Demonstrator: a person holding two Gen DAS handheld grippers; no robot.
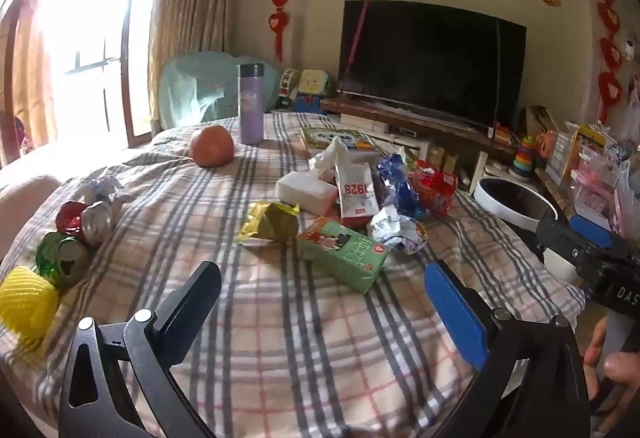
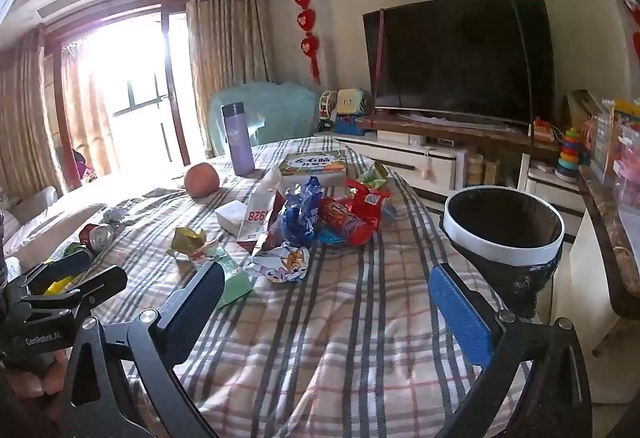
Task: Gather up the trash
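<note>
Both grippers hover wide open and empty over the plaid cloth (image 1: pixel 280 318). Ahead of the left gripper (image 1: pixel 320 294) lies a green carton (image 1: pixel 344 250); wrappers (image 2: pixel 320 217) lie ahead-left of the right gripper (image 2: pixel 328 294), the bin (image 2: pixel 504 226) ahead-right.

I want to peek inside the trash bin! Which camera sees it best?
The right wrist view: the white-rimmed trash bin shows its whole round rim and dark bag lining. In the left wrist view, the bin sits near the edge, partly hidden behind the right gripper.
</note>
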